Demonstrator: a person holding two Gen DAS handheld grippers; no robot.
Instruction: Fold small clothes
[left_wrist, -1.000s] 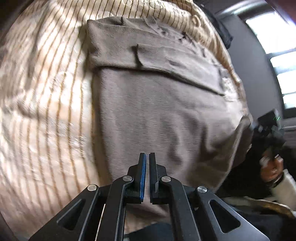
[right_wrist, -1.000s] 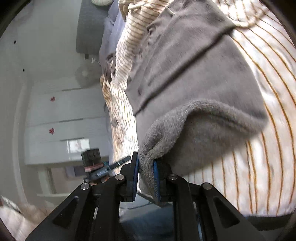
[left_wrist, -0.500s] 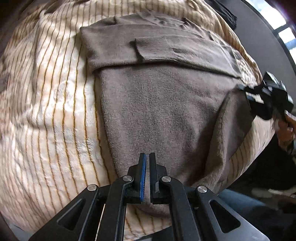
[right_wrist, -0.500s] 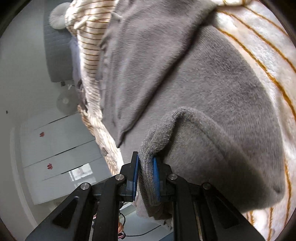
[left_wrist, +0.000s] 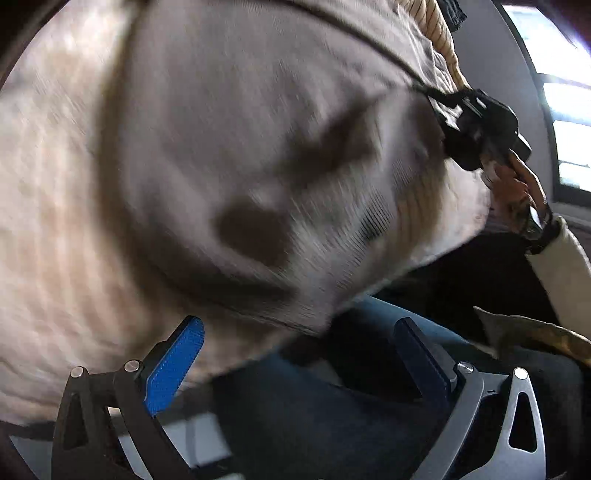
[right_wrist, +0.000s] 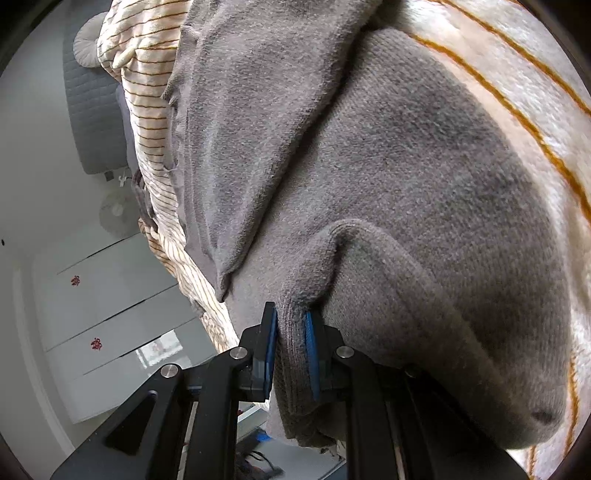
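Blurry grey-brown cloth fills most of the left wrist view. It is a soft grey sweater (left_wrist: 229, 155), and it lies on a fluffy cream blanket (left_wrist: 44, 236) with thin orange stripes. The left gripper (left_wrist: 306, 354) is at the bottom of that view. Its jaws are opening and stand far apart, with a blue pad (left_wrist: 173, 365) on the left finger. Nothing is between them; the near edge of the sweater hangs just above and in front of them. Further right in this view, the right gripper (left_wrist: 476, 125) sits at the sweater's right edge, with a hand (left_wrist: 517, 192) in a pale sleeve behind it.

In the right wrist view, the right gripper (right_wrist: 290, 343) has its jaws pressed in on a thick fold of the sweater (right_wrist: 406, 184), at the ribbed hem. The fold bulges up over the fingers. White drawers (right_wrist: 110, 306) stand at the left, past the blanket (right_wrist: 155, 92).
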